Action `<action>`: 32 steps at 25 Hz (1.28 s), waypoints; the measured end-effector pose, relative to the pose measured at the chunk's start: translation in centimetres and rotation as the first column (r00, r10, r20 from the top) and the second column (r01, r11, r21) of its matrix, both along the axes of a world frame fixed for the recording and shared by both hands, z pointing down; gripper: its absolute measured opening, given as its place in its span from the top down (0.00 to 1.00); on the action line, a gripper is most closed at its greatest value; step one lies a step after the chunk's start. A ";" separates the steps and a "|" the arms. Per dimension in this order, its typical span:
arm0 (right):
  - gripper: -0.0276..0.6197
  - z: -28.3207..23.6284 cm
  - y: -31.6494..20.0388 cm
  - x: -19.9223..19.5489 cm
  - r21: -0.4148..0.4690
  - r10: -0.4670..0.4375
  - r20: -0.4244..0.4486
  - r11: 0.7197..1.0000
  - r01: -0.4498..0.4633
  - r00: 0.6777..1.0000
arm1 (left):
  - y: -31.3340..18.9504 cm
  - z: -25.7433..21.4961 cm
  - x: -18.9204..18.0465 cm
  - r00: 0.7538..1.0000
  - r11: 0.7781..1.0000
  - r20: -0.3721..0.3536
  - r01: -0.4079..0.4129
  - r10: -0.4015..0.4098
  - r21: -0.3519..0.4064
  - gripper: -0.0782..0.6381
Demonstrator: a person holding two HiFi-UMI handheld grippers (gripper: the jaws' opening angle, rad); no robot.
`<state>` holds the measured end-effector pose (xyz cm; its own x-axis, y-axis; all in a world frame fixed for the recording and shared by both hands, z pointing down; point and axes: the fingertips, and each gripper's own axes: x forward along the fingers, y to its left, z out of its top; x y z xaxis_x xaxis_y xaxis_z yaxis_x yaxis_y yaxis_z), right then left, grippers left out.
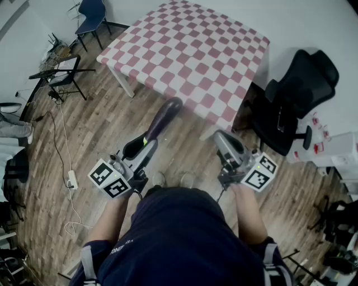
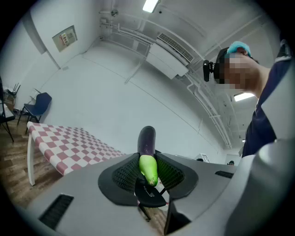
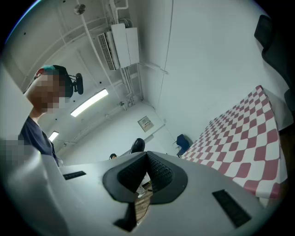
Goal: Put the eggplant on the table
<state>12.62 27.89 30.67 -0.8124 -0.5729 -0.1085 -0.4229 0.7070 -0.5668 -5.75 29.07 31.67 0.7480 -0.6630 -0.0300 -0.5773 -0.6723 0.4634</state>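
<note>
The eggplant (image 1: pixel 163 119) is long and dark purple with a green stem end. My left gripper (image 1: pixel 146 143) is shut on that green end, and the purple body sticks out forward toward the table. In the left gripper view the eggplant (image 2: pixel 147 142) stands between the black pads (image 2: pixel 124 174) of the left gripper (image 2: pixel 148 169), its tip pointing away. The table (image 1: pixel 190 53) with a red-and-white checked cloth stands ahead, beyond the eggplant's tip. My right gripper (image 1: pixel 222 138) is held level beside it, shut with nothing in it; in its own view the right gripper (image 3: pixel 145 159) has its pads together.
A black office chair (image 1: pixel 295 92) stands to the right of the table. A blue chair (image 1: pixel 92 14) and a folding stand (image 1: pixel 61 72) are at the far left. Cables and a power strip (image 1: pixel 71 179) lie on the wooden floor (image 1: pixel 100 128).
</note>
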 end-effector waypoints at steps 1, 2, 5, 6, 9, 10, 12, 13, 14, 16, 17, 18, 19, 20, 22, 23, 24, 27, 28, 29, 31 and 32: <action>0.93 -0.1 0.0 0.2 -0.004 0.000 0.002 1.000 0.001 1.000 | 0.1 -0.1 0.2 1.000 1.000 0.001 0.003 -0.003 0.002 0.71; 0.93 -0.1 0.1 0.4 -0.006 -0.002 0.003 1.000 0.002 1.000 | 0.1 -0.1 0.5 1.000 1.000 0.001 0.005 -0.005 0.003 0.71; 0.93 0.0 0.3 1.3 0.002 -0.015 -0.010 1.000 0.015 1.000 | 0.3 -0.2 1.5 1.000 1.000 0.003 0.013 -0.013 0.005 0.71; 0.93 0.0 0.4 1.7 0.002 -0.016 -0.012 1.000 0.016 1.000 | 0.4 -0.2 1.9 1.000 1.000 0.004 0.017 -0.017 0.006 0.71; 0.93 0.2 0.5 3.0 0.001 -0.023 -0.014 1.000 0.023 1.000 | 0.5 -0.2 3.1 1.000 1.000 0.006 0.030 -0.030 0.010 0.71; 0.93 0.3 0.5 3.5 0.003 -0.025 -0.021 1.000 0.025 0.999 | 0.5 -0.3 3.5 0.999 0.999 0.008 0.035 -0.035 0.011 0.71; 0.93 0.5 0.3 4.2 0.001 -0.019 -0.036 1.000 0.019 0.999 | 0.5 -0.3 4.2 0.999 0.999 0.012 0.044 -0.044 0.011 0.71; 0.93 0.6 0.1 4.5 -0.003 -0.017 -0.043 1.000 0.017 0.999 | 0.5 -0.2 4.4 0.999 0.999 0.017 0.048 -0.049 0.009 0.71; 0.93 0.7 0.1 4.6 -0.007 -0.020 -0.049 1.000 0.020 0.999 | 0.4 -0.1 4.7 0.998 0.999 0.022 0.053 -0.054 0.006 0.71; 0.93 1.0 -0.1 4.8 -0.017 -0.037 -0.052 0.999 0.036 0.998 | 0.1 0.3 5.0 0.997 0.998 0.033 0.068 -0.068 -0.005 0.71; 0.93 1.1 -0.3 4.9 -0.022 -0.046 -0.049 0.999 0.045 0.998 | -0.1 0.6 5.1 0.996 0.997 0.038 0.077 -0.077 -0.014 0.71; 0.93 1.2 -0.4 4.9 -0.026 -0.054 -0.044 0.998 0.053 0.998 | -0.4 0.8 5.1 0.995 0.996 0.044 0.087 -0.086 -0.023 0.71; 0.93 1.3 -0.5 4.9 -0.029 -0.060 -0.041 0.998 0.059 0.997 | -0.7 1.1 5.1 0.994 0.995 0.049 0.098 -0.097 -0.033 0.71; 0.93 1.4 -0.6 4.9 -0.031 -0.063 -0.038 0.998 0.062 0.997 | -1.0 1.4 5.0 0.993 0.993 0.054 0.111 -0.109 -0.043 0.71; 0.93 1.5 -1.0 4.9 -0.029 -0.064 -0.037 0.998 0.063 0.997 | -2.0 1.9 4.6 0.989 0.989 0.066 0.139 -0.135 -0.059 0.71; 0.93 1.4 -1.5 4.9 -0.026 -0.062 -0.036 0.998 0.062 0.997 | -2.7 2.1 4.4 0.987 0.987 0.074 0.150 -0.145 -0.064 0.70; 0.93 1.3 -2.1 5.0 -0.023 -0.061 -0.035 0.998 0.060 0.998 | -3.4 2.3 4.4 0.985 0.985 0.081 0.157 -0.152 -0.067 0.70; 0.93 0.3 -5.5 6.1 -0.031 -0.048 -0.036 0.998 0.047 0.998 | -7.2 2.0 5.4 0.985 0.984 0.086 0.154 -0.146 -0.090 0.70; 0.93 -0.2 -7.2 6.7 -0.041 -0.039 -0.036 0.998 0.037 0.999 | -9.0 1.6 6.0 0.987 0.984 0.088 0.145 -0.136 -0.103 0.70; 0.93 -0.5 -8.8 7.2 -0.052 -0.029 -0.038 0.998 0.027 0.999 | -10.8 1.3 6.6 0.988 0.984 0.088 0.135 -0.125 -0.115 0.70; 0.93 -0.2 -11.2 7.1 -0.063 -0.019 -0.045 0.998 0.017 0.999 | -13.4 1.8 6.8 0.991 0.985 0.080 0.120 -0.111 -0.121 0.70; 0.93 0.5 -11.7 6.5 -0.062 -0.017 -0.052 0.998 0.014 0.999 | -14.0 2.7 6.3 0.992 0.987 0.072 0.115 -0.107 -0.117 0.70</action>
